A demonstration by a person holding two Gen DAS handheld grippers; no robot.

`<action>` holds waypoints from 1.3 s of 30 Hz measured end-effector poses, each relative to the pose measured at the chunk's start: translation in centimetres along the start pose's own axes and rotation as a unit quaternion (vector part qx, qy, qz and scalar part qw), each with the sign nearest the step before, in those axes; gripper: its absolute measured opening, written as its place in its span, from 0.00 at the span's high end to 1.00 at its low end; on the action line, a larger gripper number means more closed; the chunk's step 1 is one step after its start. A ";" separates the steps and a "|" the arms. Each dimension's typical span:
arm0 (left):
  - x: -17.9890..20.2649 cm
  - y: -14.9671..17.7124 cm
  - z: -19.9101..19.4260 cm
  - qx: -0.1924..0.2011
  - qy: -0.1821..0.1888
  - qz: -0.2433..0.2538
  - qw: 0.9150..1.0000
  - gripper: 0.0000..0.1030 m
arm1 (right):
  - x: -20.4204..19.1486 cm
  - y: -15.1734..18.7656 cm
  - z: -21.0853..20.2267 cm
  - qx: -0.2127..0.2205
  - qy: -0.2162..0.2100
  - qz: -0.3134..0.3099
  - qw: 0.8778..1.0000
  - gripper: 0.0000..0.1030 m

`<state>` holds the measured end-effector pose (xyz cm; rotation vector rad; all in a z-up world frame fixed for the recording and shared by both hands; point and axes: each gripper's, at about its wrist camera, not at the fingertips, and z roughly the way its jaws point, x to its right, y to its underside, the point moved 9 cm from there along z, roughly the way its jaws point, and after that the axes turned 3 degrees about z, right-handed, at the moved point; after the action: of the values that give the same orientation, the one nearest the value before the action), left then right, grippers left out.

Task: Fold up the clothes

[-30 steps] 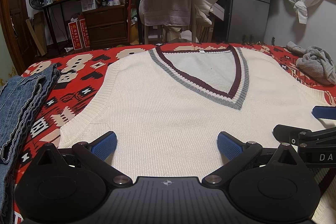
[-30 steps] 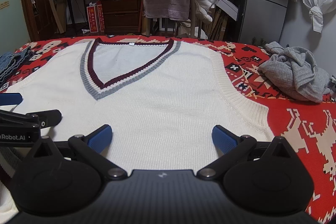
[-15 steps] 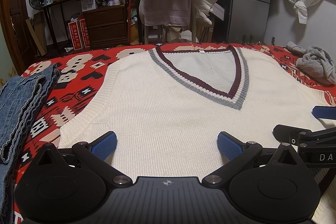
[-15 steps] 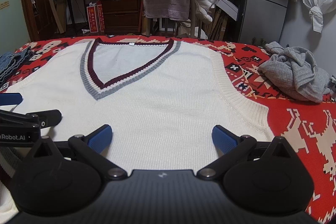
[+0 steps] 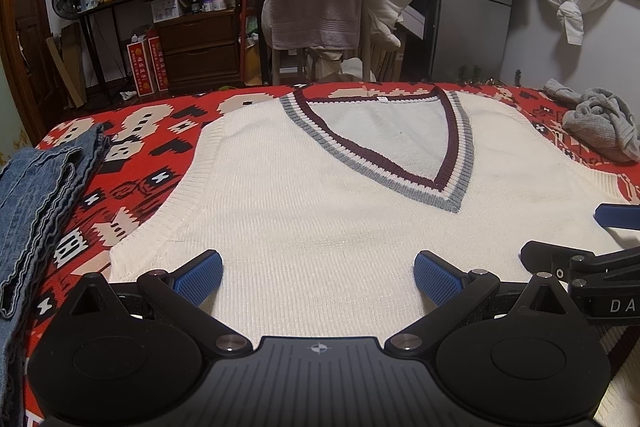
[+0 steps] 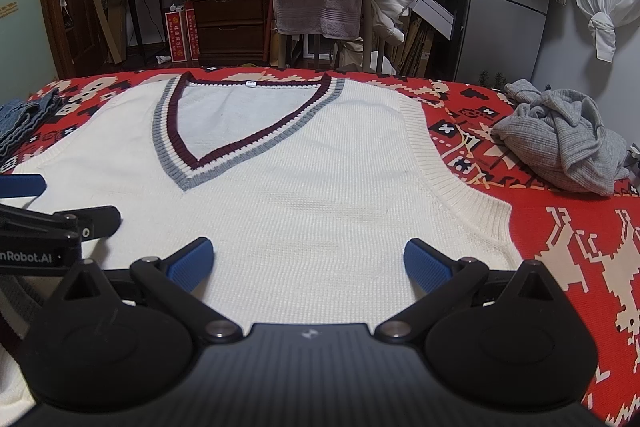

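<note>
vest (image 5: pixel 320 227) cream ribbed knit, v-neck, flat; left gripper (image 5: pixel 318 273) and right gripper (image 6: pixel 306 259) spread apart, empty.

Garments on the patterned bedspread (image 5: pixel 160 131): three; one cream V-neck vest (image 5: pixel 320 219) at centre frame; one folded denim item (image 5: pixel 36 195) at left edge; one crumpled grey sweater (image 6: pixel 560 151) at right; grippers: two, left gripper (image 5: pixel 318 273) and right gripper (image 6: pixel 308 263), each with jaws spread.

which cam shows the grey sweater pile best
The right wrist view: the crumpled grey sweater lies large and whole on the red patterned blanket, to the right of the white vest. The left wrist view shows it only small, at the far right edge, its right side cut off.
</note>
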<state>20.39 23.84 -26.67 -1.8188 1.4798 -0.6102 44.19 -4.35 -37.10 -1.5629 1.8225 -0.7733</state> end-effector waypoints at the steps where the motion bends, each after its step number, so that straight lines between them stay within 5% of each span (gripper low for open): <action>1: 0.1 0.0 0.0 0.000 -0.003 0.001 1.000 0.00 | 0.0 0.0 0.0 0.000 0.001 0.000 1.000 0.00; 8: 0.0 -0.2 0.0 -0.002 -0.005 0.002 1.000 0.00 | 0.2 -0.4 0.5 -0.004 0.003 -0.001 1.000 0.00; 11: -0.2 -0.7 -0.6 0.000 -0.013 0.003 1.000 0.13 | 0.4 -0.4 0.3 -0.005 0.009 -0.001 1.000 0.00; 15: -1.2 -2.1 -3.3 0.007 -0.002 -0.019 1.000 0.13 | 1.0 -2.1 -1.7 -0.010 0.017 -0.021 1.000 0.00; 21: -4.4 -2.3 -7.6 -0.017 0.021 -0.034 0.999 0.14 | 2.6 -4.8 -7.3 -0.001 -0.060 -0.008 0.998 0.03; 26: -7.6 0.0 -9.0 -0.063 0.023 -0.050 0.997 0.42 | 5.2 -3.8 -11.0 -0.032 -0.075 0.022 0.996 0.26; 32: -8.0 2.2 -8.9 -0.088 0.036 -0.039 0.995 0.58 | 8.0 -1.4 -13.2 -0.054 -0.054 0.022 0.997 0.67; 39: -6.8 3.1 -8.5 -0.093 0.071 -0.023 0.993 0.58 | 8.6 1.2 -10.7 -0.089 -0.051 0.009 0.995 0.67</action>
<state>10.55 28.22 -23.12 -1.9905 1.6399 -0.6545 34.23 -12.28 -31.75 -1.6629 1.8699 -0.5233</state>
